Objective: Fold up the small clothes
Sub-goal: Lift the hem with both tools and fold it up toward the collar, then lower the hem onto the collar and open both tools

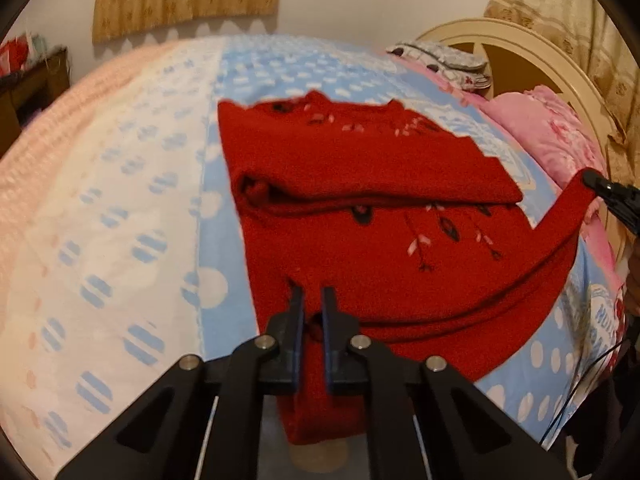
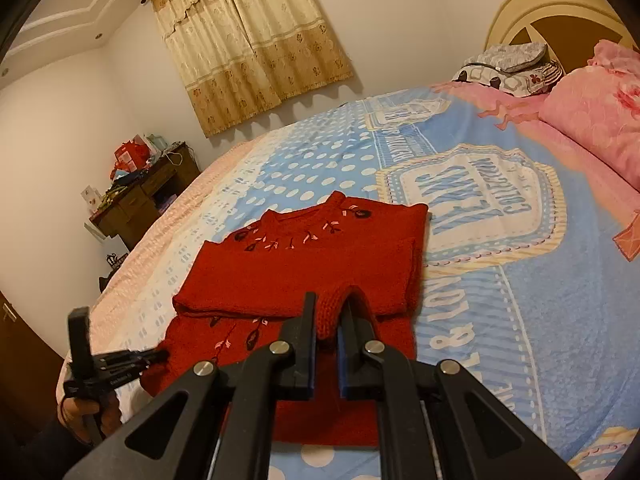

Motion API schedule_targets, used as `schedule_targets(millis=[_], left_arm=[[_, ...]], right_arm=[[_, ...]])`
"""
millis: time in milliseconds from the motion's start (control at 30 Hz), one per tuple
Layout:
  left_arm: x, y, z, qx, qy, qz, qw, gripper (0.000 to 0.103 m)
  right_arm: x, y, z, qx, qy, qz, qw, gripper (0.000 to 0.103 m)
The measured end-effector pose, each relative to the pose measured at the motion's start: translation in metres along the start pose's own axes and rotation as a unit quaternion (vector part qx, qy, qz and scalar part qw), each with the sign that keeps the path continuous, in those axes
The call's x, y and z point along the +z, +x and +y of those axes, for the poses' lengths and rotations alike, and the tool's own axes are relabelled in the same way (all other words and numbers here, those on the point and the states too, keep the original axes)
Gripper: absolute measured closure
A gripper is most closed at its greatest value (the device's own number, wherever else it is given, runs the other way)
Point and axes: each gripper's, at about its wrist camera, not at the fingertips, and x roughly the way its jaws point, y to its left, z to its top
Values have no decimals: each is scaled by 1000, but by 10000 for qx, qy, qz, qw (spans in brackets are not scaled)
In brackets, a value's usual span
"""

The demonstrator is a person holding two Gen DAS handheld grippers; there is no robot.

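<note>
Lying partly folded on the blue dotted bedspread (image 2: 500, 320), the red sweater (image 2: 320, 264) had its hem pinched at the left by the left gripper (image 1: 312, 300) and at the right by the right gripper (image 2: 330, 312), each clamped on knit.

sweater (image 2: 304, 276): red knit wool, fuzzy, matt | bedsheet (image 2: 500, 320): smooth printed cloth | gripper (image 2: 327, 320): matt black plastic, shiny metal pins | desk (image 2: 136, 200), 9 o'clock: dark wood | curtain (image 2: 248, 48): patterned cloth, slight sheen
</note>
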Motion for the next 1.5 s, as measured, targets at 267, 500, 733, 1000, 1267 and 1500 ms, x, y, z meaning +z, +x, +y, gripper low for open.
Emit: schedule_targets(millis=[267, 500, 733, 1000, 1267, 1500], left_arm=[[35, -30, 17, -150, -413, -573, 9974, 96], [91, -19, 44, -299, -937, -824, 9917, 97], [146, 10, 53, -237, -986, -886, 9909, 97], [180, 76, 72, -31, -1019, -589, 9930, 97], [165, 126, 90, 186, -1208, -229, 9922, 89], [157, 83, 74, 872, -634, -627, 9922, 41]], right_arm=[[18, -1, -4, 19, 54, -123, 9999, 96], [61, 21, -4, 27, 36, -197, 9998, 96], [101, 65, -14, -81, 121, -146, 9998, 96], [132, 134, -38, -269, 348, 212, 9988, 96], [124, 222, -54, -533, 228, 955, 9937, 95], [115, 217, -34, -1015, -565, 1038, 9878, 59]])
